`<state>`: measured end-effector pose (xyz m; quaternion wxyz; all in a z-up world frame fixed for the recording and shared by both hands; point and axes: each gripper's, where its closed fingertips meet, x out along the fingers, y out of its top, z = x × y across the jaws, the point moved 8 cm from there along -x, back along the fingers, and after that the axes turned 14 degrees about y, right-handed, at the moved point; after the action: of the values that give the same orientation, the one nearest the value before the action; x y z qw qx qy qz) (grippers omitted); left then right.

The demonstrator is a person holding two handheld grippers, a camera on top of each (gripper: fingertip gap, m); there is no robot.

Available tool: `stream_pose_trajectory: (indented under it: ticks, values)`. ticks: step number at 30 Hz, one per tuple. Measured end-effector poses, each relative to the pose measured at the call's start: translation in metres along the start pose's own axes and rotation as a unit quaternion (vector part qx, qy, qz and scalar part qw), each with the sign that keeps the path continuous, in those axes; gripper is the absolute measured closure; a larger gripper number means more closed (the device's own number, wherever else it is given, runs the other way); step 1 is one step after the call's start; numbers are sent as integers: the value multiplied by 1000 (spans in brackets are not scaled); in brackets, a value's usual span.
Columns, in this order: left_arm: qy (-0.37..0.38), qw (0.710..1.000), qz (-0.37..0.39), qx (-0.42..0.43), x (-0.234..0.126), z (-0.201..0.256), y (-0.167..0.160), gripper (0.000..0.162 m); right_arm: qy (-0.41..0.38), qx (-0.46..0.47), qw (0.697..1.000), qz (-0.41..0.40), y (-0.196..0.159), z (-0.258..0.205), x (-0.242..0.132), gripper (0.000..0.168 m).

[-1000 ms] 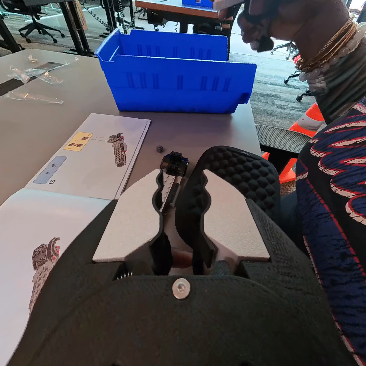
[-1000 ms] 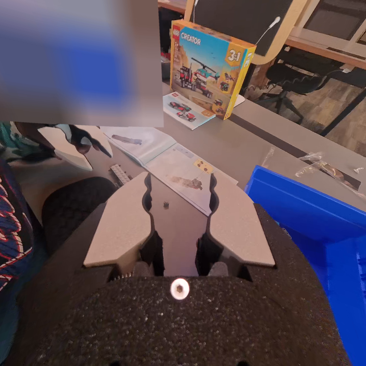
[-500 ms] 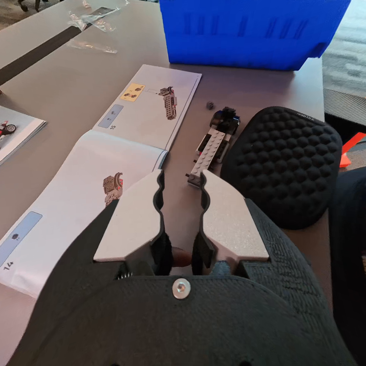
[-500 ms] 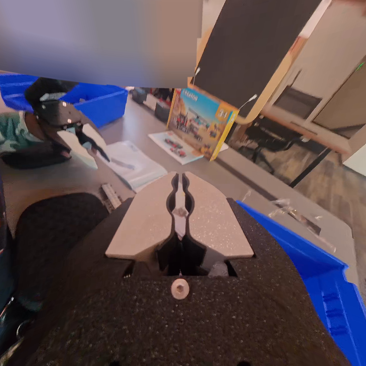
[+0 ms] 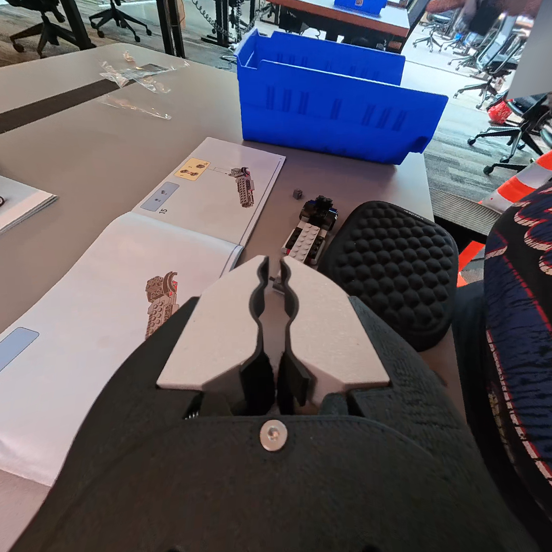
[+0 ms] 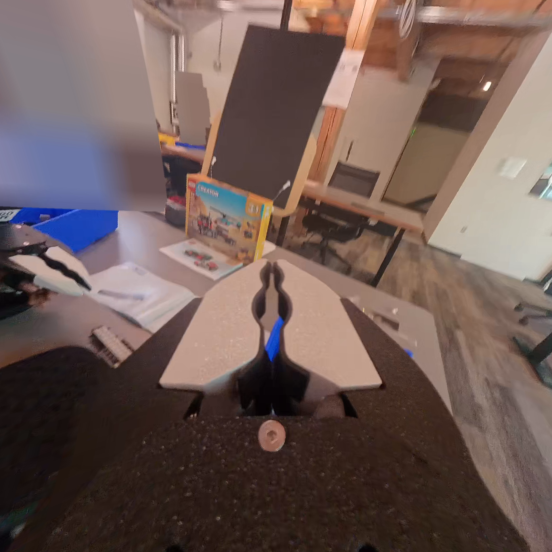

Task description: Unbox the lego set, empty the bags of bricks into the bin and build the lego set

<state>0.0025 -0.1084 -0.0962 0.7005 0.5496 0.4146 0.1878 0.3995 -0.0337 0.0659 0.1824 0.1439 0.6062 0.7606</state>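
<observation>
A small grey, black and white lego build (image 5: 310,236) lies on the grey table between the open instruction booklet (image 5: 179,239) and a black padded rest (image 5: 394,268). A tiny grey brick (image 5: 297,194) lies just beyond it. The blue bin (image 5: 328,110) stands behind them. My left gripper (image 5: 274,264) is shut, its tips just over the near end of the build; nothing shows held. It also shows in the right wrist view (image 6: 85,288), apart from the build (image 6: 110,343). My right gripper (image 6: 271,264) is shut and empty, raised above the table; blue shows through the gap.
The lego box (image 6: 227,221) stands at the far side with a second booklet (image 6: 203,257) in front of it. Empty clear bags (image 5: 134,71) lie at the back left. Another blue bin (image 6: 77,227) sits at the left. The table edge runs behind the bin; office chairs lie beyond. The gap from one gripper's tips to the other's is roughly 35 cm. My left gripper is the nearer one to the tiny grey brick (image 5: 297,194): about 20 cm, against 30 cm.
My left gripper has closed from half open and stays at the near end of the build. My right gripper has closed and lifted up from the table, now pointing toward the lego box.
</observation>
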Motion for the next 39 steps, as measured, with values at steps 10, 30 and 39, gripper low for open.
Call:
stream_pose_trajectory:
  ticks: [10,30,39]
  values:
    - [-8,999,-38,21,7,4,-3,79,-88,39,968,-233,-44,36,-79,73]
    - [5,1000,4,24,0,4,-1,160,120,147,919,-344,-132,59,-89,165]
    - [4,1000,17,9,-3,1,-1,160,299,78,857,-411,-152,33,-58,136]
